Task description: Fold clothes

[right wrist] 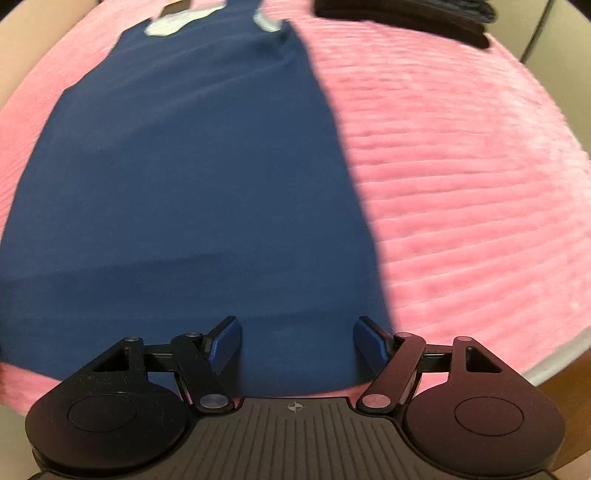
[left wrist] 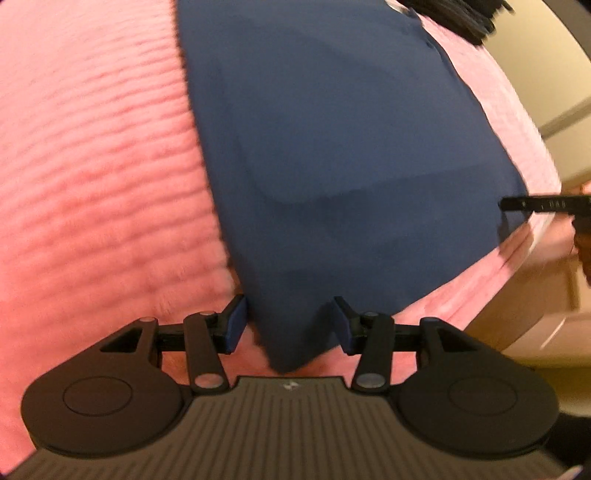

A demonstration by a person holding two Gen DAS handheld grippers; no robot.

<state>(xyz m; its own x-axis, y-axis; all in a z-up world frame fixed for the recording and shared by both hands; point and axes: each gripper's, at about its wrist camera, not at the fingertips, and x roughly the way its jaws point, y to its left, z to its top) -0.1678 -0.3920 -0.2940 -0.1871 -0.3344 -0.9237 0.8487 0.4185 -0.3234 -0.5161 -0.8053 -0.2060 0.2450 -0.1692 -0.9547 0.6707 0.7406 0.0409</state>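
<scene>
A navy blue garment [left wrist: 332,166] lies flat on a pink ribbed blanket [left wrist: 92,166], folded lengthwise into a long strip with its collar at the far end. My left gripper [left wrist: 290,321] is open, its jaws either side of the garment's near left corner. My right gripper [right wrist: 297,345] is open over the garment's [right wrist: 184,184] near right hem, jaws either side of the cloth. The right gripper's finger also shows in the left wrist view [left wrist: 535,204] at the garment's right corner. A white collar patch [right wrist: 170,24] shows at the far end.
A dark folded pile [right wrist: 406,14] sits at the far right of the pink blanket [right wrist: 461,184]. It also shows in the left wrist view [left wrist: 461,14]. The blanket's near edge and a tan floor [left wrist: 535,314] lie to the right.
</scene>
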